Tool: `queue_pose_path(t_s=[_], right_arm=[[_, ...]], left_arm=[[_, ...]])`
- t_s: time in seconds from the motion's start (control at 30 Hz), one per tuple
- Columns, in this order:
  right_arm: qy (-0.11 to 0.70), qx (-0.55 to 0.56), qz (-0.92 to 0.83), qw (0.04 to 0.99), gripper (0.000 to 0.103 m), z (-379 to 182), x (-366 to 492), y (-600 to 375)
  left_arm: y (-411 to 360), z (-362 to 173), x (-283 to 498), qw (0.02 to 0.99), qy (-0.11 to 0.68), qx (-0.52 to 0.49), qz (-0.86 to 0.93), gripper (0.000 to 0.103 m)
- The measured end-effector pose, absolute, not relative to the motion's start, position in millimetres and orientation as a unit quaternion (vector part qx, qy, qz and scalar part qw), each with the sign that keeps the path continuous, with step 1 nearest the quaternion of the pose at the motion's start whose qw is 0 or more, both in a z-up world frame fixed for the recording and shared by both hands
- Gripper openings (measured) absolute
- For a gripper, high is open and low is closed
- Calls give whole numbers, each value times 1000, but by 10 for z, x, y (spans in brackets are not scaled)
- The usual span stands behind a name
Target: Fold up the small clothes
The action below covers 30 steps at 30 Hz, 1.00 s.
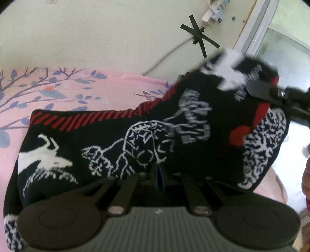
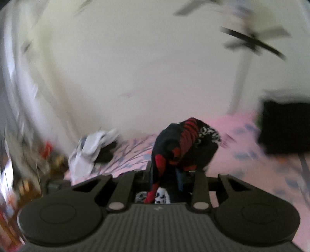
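A small black knit sweater (image 1: 116, 139) with white animal figures and red striped trim stretches across the left wrist view, above a pink floral bedsheet (image 1: 67, 93). My left gripper (image 1: 159, 174) is shut on its near edge, with the fingertips buried in the cloth. At upper right, my right gripper (image 1: 259, 89) is shut on the sweater's other end and holds it raised. The right wrist view is blurred. There the sweater (image 2: 186, 147) bunches up directly ahead and hangs down between the fingers of the right gripper (image 2: 166, 180).
The cream wall behind carries a black tape cross (image 1: 199, 38), a white power strip (image 1: 213, 13) and a cable. A window frame (image 1: 257, 29) stands at right. On the bed lie a white and black clothes heap (image 2: 93, 153) and a dark box (image 2: 284, 128).
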State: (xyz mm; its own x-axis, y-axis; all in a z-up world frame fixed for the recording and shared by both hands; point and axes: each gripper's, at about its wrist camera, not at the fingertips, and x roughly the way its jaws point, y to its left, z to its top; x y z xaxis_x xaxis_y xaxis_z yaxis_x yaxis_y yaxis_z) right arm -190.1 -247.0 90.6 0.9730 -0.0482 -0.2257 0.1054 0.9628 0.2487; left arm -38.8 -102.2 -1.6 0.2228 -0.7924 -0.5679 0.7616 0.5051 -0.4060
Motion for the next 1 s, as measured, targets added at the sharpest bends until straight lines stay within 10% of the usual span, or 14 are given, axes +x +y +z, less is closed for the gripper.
queue_pose_path(t_s=[0.47, 0.7, 1.0], right_arm=[[274, -121, 54, 952, 23, 348, -564, -1050], [257, -139, 96, 951, 72, 300, -674, -834], [170, -82, 145, 971, 48, 775, -1378, -1018]], left_arm=[[981, 131, -345, 839, 325, -143, -412, 25], [1078, 154, -212, 844, 329, -163, -391, 32], [760, 399, -194, 846, 304, -128, -419, 54]])
